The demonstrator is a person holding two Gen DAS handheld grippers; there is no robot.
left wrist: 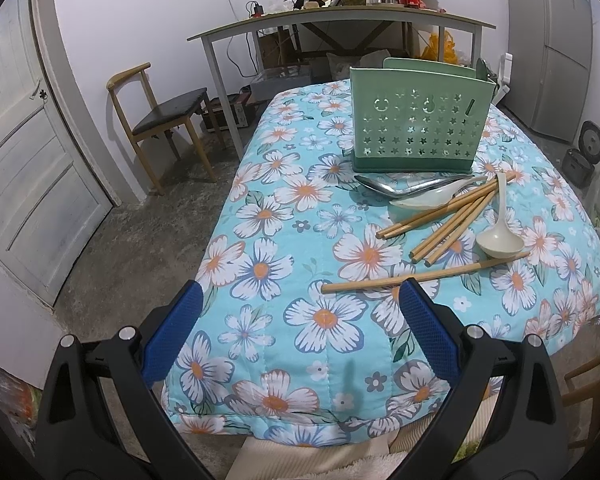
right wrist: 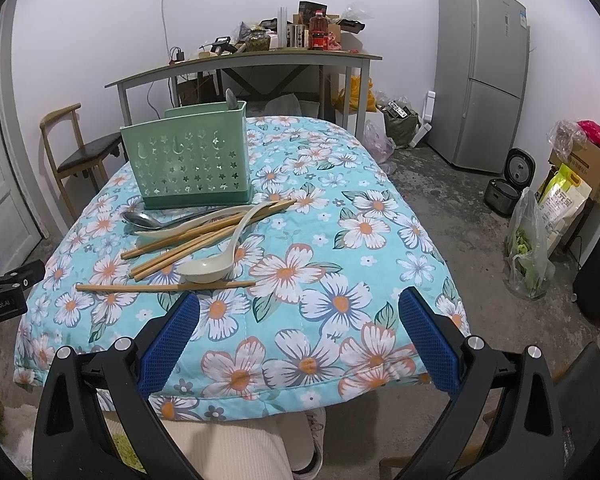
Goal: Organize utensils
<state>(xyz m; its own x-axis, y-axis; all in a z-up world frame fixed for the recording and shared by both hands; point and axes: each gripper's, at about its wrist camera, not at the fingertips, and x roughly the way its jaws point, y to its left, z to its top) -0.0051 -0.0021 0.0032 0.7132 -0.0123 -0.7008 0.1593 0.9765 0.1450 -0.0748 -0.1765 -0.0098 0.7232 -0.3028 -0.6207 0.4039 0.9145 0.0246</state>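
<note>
A green perforated utensil holder (left wrist: 418, 126) (right wrist: 190, 162) stands on the floral tablecloth (left wrist: 300, 240); a grey handle sticks out of it in the right wrist view. In front of it lie metal spoons (left wrist: 400, 187) (right wrist: 148, 220), a cream soup spoon (left wrist: 424, 199), a cream ladle (left wrist: 500, 240) (right wrist: 206, 268) and several wooden chopsticks (left wrist: 448, 220) (right wrist: 188, 242). One chopstick (left wrist: 420, 277) (right wrist: 164, 287) lies apart, nearest me. My left gripper (left wrist: 300, 304) is open and empty above the near table edge, its right finger just below that chopstick. My right gripper (right wrist: 300, 312) is open and empty, right of the utensils.
A wooden chair (left wrist: 160, 120) stands left of the table. A cluttered desk (left wrist: 340, 20) is behind, a fridge (right wrist: 482, 76) at the right. Bags, a box and a rice cooker (right wrist: 508, 188) sit on the floor at the right. A door (left wrist: 24, 160) is at the left.
</note>
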